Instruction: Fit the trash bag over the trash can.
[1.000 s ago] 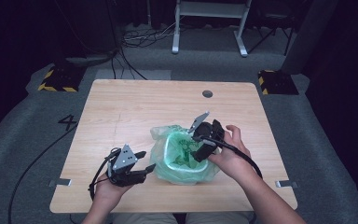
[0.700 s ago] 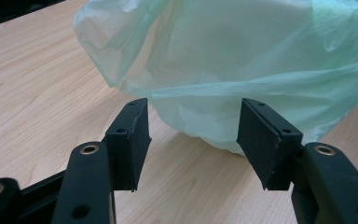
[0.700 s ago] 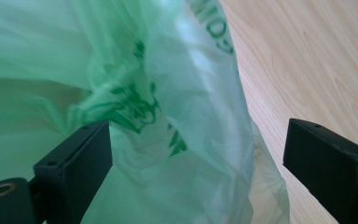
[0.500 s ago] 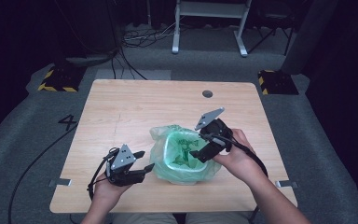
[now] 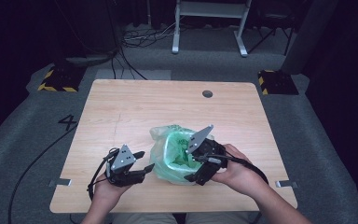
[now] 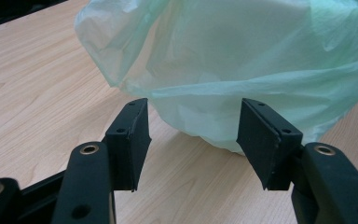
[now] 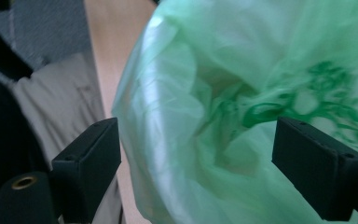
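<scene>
A green bag (image 5: 175,156) sits on the surface (image 5: 135,112) toward 5 o'clock. The left gripper (image 5: 142,169), jaws spread and empty, lies just beside the bag at its 8 o'clock. The right gripper (image 5: 196,171), jaws wide apart around the bag's rim, grasps nothing at its 3 o'clock.

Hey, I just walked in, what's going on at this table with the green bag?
A person works a thin green plastic bag on a wooden table with two hand-held grippers. The right gripper sits at the bag's right rim, jaws open around the film. The left gripper lies just left of the bag, jaws open, gripping nothing. The bag's mouth gapes upward.
</scene>
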A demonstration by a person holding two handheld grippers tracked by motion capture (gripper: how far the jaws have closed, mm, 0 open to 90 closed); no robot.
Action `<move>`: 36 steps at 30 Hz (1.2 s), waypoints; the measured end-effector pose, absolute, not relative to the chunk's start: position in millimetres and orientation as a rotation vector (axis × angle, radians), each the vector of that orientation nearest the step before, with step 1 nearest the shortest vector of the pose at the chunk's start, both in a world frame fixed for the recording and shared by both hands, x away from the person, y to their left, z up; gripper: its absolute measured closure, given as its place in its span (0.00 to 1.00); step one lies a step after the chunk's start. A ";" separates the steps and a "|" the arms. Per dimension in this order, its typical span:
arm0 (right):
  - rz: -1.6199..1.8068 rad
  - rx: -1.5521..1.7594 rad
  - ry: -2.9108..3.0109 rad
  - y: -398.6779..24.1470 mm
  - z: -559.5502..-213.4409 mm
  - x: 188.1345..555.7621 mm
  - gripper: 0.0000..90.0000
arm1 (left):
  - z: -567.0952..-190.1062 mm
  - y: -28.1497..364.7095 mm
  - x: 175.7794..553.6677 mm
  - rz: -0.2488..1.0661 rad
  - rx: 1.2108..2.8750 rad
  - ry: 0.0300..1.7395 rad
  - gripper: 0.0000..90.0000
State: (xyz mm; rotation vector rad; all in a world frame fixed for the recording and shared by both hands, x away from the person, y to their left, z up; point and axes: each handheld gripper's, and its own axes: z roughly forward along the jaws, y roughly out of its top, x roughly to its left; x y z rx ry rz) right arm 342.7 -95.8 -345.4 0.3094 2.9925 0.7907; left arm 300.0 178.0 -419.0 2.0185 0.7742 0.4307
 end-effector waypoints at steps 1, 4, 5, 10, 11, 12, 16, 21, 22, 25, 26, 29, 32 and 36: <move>0.774 0.296 3.004 -93.8 -347.2 343.8 0.18 | -419.1 178.5 300.0 0.431 2.019 0.775 0.48; 0.739 0.256 3.036 -87.8 -351.4 346.3 0.21 | -419.4 179.8 298.8 0.437 2.023 0.783 0.48; 0.720 0.252 3.045 -85.4 -352.5 346.1 0.22 | -419.5 180.5 298.2 0.440 2.022 0.783 0.48; 0.651 0.180 3.091 -72.7 -360.2 347.0 0.27 | -419.2 185.9 293.7 0.449 2.011 0.799 0.48; 0.624 0.170 3.112 -67.8 -362.9 346.1 0.29 | -419.1 186.9 292.5 0.454 2.008 0.803 0.48; 0.624 0.170 3.112 -67.8 -362.9 346.1 0.29 | -418.8 187.7 291.4 0.459 2.007 0.803 0.48; 0.578 0.126 3.153 -60.7 -367.3 344.7 0.34 | -417.3 189.8 287.2 0.482 2.011 0.806 0.48; 0.470 0.064 3.200 -50.9 -376.0 344.3 0.36 | -418.7 192.5 286.5 0.483 2.009 0.817 0.48; 0.452 0.054 3.209 -49.0 -377.9 343.9 0.36 | -418.8 192.9 286.4 0.480 2.007 0.819 0.48; 0.414 0.041 3.243 -45.3 -384.3 343.3 0.37 | -418.8 193.6 286.5 0.478 2.004 0.822 0.48; 0.397 0.033 3.253 -44.7 -386.4 343.4 0.37 | -418.9 193.7 286.7 0.477 2.003 0.822 0.48; 0.334 0.030 3.300 -43.2 -393.0 342.4 0.36 | -419.3 193.0 287.6 0.476 2.006 0.818 0.48; 0.333 0.033 3.295 -42.7 -392.8 341.6 0.35 | -419.3 192.1 288.2 0.472 2.008 0.816 0.48; 0.489 0.079 3.226 -48.3 -374.3 344.4 0.30 | -418.6 192.1 288.7 0.471 2.004 0.815 0.48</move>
